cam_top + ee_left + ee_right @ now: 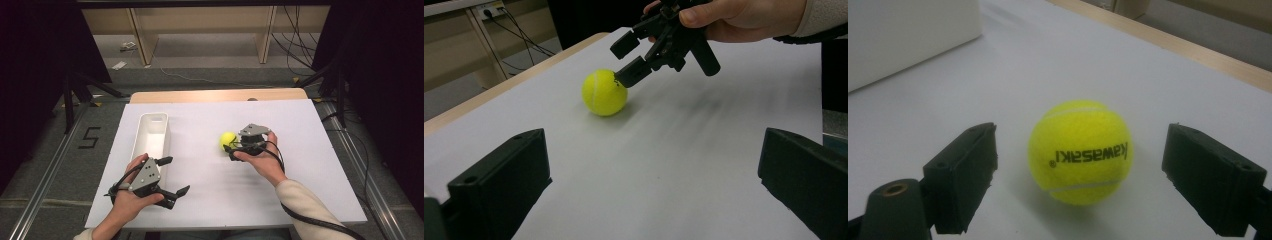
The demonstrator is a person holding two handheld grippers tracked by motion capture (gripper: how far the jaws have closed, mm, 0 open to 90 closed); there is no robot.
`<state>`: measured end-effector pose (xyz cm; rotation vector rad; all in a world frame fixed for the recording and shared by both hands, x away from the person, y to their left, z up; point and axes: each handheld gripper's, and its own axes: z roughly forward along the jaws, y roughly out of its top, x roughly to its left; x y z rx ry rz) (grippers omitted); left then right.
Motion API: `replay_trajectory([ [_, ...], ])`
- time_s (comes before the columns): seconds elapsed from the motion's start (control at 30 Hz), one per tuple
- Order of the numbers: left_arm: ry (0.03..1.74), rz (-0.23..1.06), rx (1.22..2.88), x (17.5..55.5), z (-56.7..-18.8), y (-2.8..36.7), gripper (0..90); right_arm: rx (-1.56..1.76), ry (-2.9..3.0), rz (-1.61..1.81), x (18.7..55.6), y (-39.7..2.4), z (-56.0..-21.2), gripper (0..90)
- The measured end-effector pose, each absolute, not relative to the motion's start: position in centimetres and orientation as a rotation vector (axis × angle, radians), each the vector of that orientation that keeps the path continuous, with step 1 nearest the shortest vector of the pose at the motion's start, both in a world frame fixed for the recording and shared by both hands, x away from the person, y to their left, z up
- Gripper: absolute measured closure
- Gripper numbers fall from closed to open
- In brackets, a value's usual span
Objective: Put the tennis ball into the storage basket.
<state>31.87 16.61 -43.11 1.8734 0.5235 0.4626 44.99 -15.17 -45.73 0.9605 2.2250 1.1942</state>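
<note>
**Right tongs squared up on the tennis ball**

A white sheet [210,200] covers the table in front of me, with a strip of bare wood along its far edge and dark floor, cables and pale wooden furniture legs beyond. I take the white bin [152,134] as my landmark: it stands open-topped on the sheet with its long side running away from me.

The tennis ball [228,139] rests on the sheet well to the right of the bin, about level with its middle. My right gripper [231,148] sits just on the far side of the ball from the bin, pointing back toward it. In the right gripper view the ball [1080,152] lies dead ahead between the two jaws, which stand wide apart with a gap on each side; nothing is clamped. From the left gripper view one jaw tip looks to be right at the ball [604,92], perhaps touching it.

My left gripper [175,175] hovers just off the near end of the bin, jaws spread and holding nothing, much farther from the ball. The right hand is plainly the nearer one, so I judge the coming move to be a short push forward and a squeeze. A ball has no long axis, so any approach angle will do.
</note>
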Motion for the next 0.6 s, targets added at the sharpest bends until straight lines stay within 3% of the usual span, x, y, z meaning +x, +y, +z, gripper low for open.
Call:
replay_trajectory([
  [0.6, 0.522, 0.462, 1.874, 31.8, -43.1, 16.6, 0.0, 0.991, 2.245, 1.16, 46.2, -14.3, -46.8, 15.2],
])
